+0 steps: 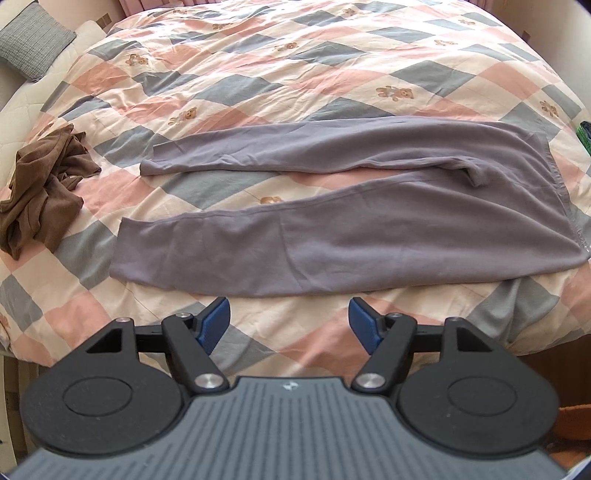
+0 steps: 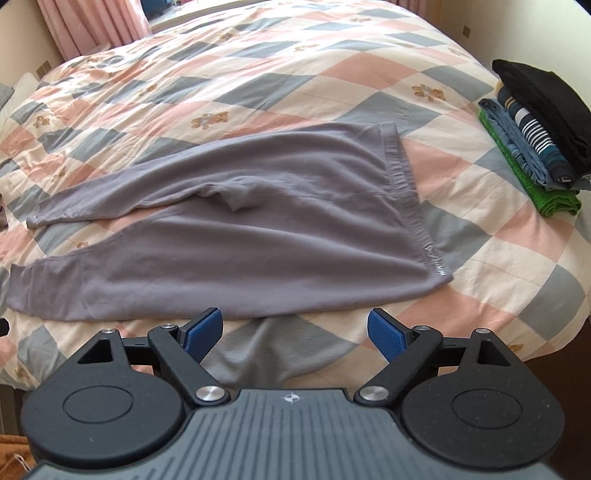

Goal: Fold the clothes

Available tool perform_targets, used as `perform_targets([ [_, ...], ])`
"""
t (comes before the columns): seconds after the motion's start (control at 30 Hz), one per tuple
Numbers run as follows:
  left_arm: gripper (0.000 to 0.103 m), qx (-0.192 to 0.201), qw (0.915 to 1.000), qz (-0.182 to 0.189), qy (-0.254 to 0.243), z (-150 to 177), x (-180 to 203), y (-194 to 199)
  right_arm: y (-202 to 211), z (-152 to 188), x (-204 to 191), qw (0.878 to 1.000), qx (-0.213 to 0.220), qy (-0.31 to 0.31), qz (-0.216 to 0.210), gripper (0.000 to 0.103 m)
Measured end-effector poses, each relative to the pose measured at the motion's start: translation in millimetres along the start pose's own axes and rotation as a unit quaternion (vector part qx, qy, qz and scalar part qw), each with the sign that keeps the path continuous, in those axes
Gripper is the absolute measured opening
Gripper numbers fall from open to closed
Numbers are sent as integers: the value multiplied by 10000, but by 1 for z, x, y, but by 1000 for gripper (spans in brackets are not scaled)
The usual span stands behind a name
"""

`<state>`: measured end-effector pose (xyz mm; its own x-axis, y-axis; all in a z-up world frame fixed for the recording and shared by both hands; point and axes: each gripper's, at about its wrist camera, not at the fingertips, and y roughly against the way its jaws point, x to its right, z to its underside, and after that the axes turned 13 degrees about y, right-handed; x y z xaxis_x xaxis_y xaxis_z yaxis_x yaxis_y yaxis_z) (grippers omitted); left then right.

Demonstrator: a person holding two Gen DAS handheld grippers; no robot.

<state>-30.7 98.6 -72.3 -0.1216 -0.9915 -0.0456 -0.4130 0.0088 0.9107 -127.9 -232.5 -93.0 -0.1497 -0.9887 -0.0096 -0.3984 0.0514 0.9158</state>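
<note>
Crumpled brown garment point(image 1: 40, 184): lies in a heap at nine o'clock in the left wrist view, well apart from the trousers and not yet folded.

Left gripper point(image 1: 289, 321): its blue-padded fingers stand wide apart and hold nothing; it hovers just short of the near trouser leg.

Grey-lilac soft knit trousers point(image 1: 332, 236): spread flat across the middle of the bed, legs pointing to nine o'clock with a strip of quilt between them, waistband point(image 2: 406, 199) toward three o'clock.

Right gripper point(image 2: 295, 330): fingers equally wide, empty, poised near the hip end of the trousers at six o'clock.

Step in hand: my judgement is that the trousers are laid out and the first fold is about to begin.

Next move: likely calls for pinching the near leg at cuff and waist together and laying it over the far leg, edges matched.

Stack of folded clothes, black on top, striped, blue and green below point(image 2: 535, 129): sits at two o'clock in the right wrist view, apparently finished.

Surface: a bed under a pink, grey and cream diamond-patterned quilt with small bear prints point(image 1: 295, 74), soft and slightly rumpled.

Room: pink curtains point(image 2: 92, 26) at eleven o'clock; a grey cushion point(image 1: 29, 40) at ten o'clock.
</note>
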Motion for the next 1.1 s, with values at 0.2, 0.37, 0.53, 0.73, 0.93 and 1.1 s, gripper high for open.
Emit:
perform_targets([
  [0.2, 67, -41, 9998, -105, 165, 11, 17, 4, -4, 2, 25, 9998, -92, 153, -80, 89],
  [0.37, 67, -91, 9993, -224, 299, 17, 24, 5, -11, -2, 38, 9993, -148, 261, -200, 90],
  [0.53, 68, -142, 9985, -369, 376, 18, 30, 6, -20, -7, 43, 9986, -200, 356, -335, 90],
  [0.73, 68, -228, 9976, -486, 445, 23, 29, 3, -35, -8, 48, 9971, -397, 434, -493, 90],
  [0.93, 68, -355, 9970, -532, 432, 34, 28, -8, -57, 9, 67, 9955, -746, 301, -499, 90],
  [1.1, 68, -345, 9982, -483, 33, 43, 29, -27, -70, 26, 78, 9948, -850, 300, -472, 87],
])
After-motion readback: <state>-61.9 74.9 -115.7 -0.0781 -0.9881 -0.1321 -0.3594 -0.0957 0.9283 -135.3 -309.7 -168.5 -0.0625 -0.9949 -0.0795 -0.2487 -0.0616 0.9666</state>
